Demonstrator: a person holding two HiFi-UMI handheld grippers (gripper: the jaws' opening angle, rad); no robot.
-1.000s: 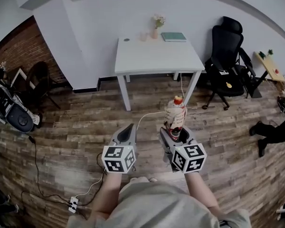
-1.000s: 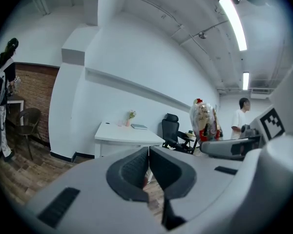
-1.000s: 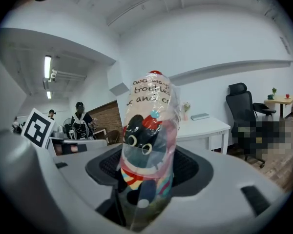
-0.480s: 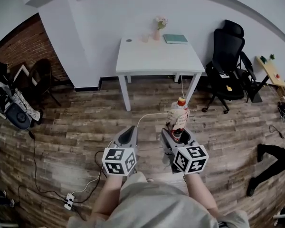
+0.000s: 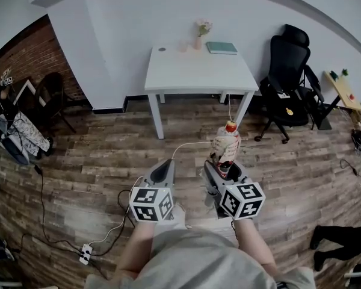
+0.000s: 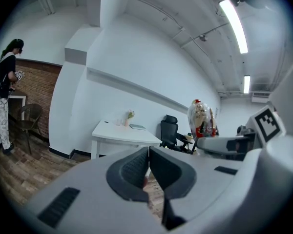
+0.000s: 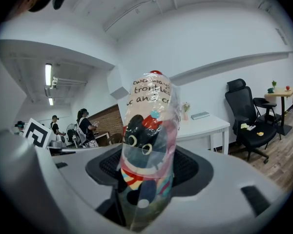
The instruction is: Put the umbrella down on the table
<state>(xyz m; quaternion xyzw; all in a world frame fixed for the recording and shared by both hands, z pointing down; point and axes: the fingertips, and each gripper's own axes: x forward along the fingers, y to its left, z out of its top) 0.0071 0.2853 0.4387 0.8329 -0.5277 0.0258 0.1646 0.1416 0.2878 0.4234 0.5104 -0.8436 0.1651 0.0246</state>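
A folded umbrella (image 5: 225, 144) in a clear printed sleeve with a red tip stands upright in my right gripper (image 5: 220, 168), which is shut on it; in the right gripper view the umbrella (image 7: 149, 145) fills the middle between the jaws. The same umbrella (image 6: 201, 120) shows at the right of the left gripper view. My left gripper (image 5: 164, 169) is held beside it at the same height, shut with nothing between its jaws. The white table (image 5: 195, 71) stands ahead against the wall, some way beyond both grippers.
On the table sit a small flower vase (image 5: 198, 40) and a green book (image 5: 221, 47). A black office chair (image 5: 289, 77) stands to its right. Cables and a power strip (image 5: 85, 255) lie on the wooden floor at left. A person's legs (image 5: 340, 239) are at lower right.
Both grippers and the umbrella have hardly shifted. The person's legs at the right have moved from mid right down to the lower right corner.
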